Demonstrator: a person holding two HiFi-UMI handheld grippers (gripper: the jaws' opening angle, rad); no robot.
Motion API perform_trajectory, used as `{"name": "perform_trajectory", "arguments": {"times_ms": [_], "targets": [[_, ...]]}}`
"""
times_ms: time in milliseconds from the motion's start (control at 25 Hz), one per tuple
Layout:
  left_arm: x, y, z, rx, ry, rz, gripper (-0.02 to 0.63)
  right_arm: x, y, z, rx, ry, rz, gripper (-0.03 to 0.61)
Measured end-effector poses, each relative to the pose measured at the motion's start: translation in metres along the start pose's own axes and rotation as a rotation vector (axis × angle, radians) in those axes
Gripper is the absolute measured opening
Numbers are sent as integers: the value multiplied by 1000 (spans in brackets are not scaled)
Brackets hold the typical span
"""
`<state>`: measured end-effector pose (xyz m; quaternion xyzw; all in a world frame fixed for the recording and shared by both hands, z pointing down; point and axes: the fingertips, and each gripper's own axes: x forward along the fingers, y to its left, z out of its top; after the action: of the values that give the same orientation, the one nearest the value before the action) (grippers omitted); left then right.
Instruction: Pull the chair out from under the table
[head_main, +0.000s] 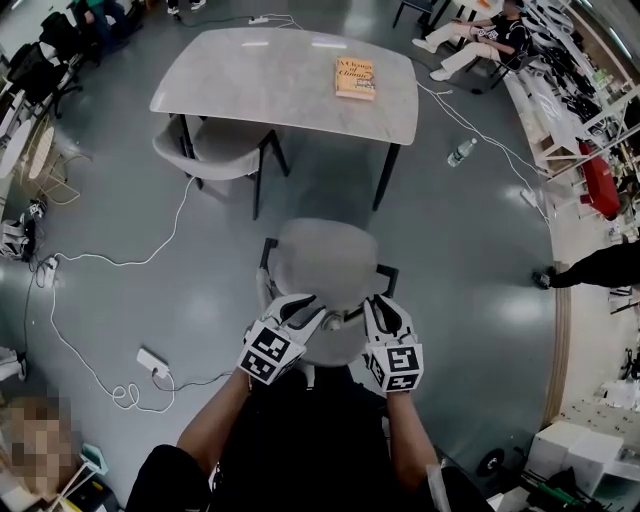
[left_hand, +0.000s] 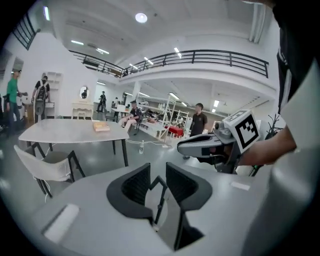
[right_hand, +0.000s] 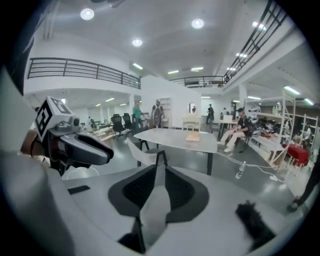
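Note:
The grey chair with a black frame stands on the floor, apart from the grey table. Its backrest is toward me. My left gripper hovers over the backrest's left end and my right gripper over its right end. In the left gripper view the left gripper has its jaws a narrow gap apart, and only the chair's grey shell and black frame show through. The right gripper looks the same in its own view. Neither set of pads presses on anything I can see.
A second grey chair sits tucked under the table's left side. An orange book lies on the tabletop. A bottle stands on the floor at the right. A white cable and power strip trail at the left. A seated person is far back.

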<state>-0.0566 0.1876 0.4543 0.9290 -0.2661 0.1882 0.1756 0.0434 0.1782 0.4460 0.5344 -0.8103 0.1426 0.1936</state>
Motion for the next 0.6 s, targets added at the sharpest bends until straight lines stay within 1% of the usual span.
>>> {"name": "perform_trajectory", "arguments": {"times_ms": [80, 200, 360, 480, 600], "targets": [[-6, 3, 17, -19, -51, 28, 83, -7, -6, 15, 25, -49, -37, 75], [-15, 7, 33, -49, -113, 50, 54, -14, -11, 33, 65, -113, -81, 63], [-28, 10, 56, -25, -184, 94, 9, -30, -18, 57, 87, -220, -157, 35], [-35, 6, 69, -9, -231, 100, 9, -42, -21, 71, 125, -278, -185, 26], [-45, 6, 83, -1, -299, 137, 9, -53, -23, 83, 152, -328, -199, 20]]}}
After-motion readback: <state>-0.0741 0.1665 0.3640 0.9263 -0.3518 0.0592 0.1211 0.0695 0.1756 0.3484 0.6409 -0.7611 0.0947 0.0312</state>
